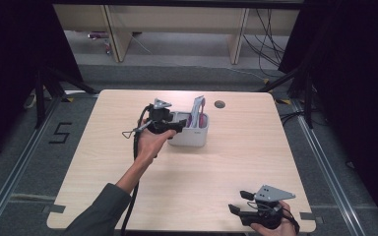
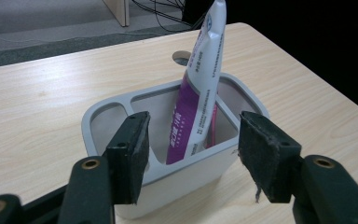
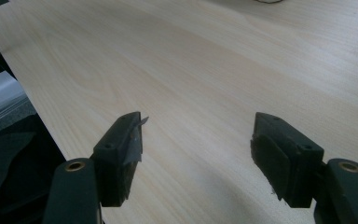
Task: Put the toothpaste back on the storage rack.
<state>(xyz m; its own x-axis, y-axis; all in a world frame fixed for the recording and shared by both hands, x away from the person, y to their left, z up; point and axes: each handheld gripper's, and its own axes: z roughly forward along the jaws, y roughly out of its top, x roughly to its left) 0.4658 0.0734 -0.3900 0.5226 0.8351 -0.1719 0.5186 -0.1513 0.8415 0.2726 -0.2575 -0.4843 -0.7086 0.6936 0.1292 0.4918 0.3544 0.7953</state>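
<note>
One tabletop (image 1: 187, 187) carries one grey holder (image 2: 121, 105) with several compartments. One white and purple tube (image 2: 200, 88) stands tilted in the holder, with something thin and pink (image 2: 213, 126) beside it. One round hole (image 1: 220, 104) sits in the tabletop. Two tongs are there: the left tongs (image 2: 193, 154) and the right tongs (image 3: 198, 158).

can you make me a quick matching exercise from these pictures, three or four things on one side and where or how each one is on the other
Things:
1. tube
2. grey holder
3. left gripper
4. right gripper

Place or state:
a. at the near right corner of the table, jaws open over bare wood
b. stands leaning in a compartment, purple and white
c. sits on the table toward its far side, divided into compartments
d. jaws open, close in front of the holder's wall

Pairs: 1-b, 2-c, 3-d, 4-a
</note>
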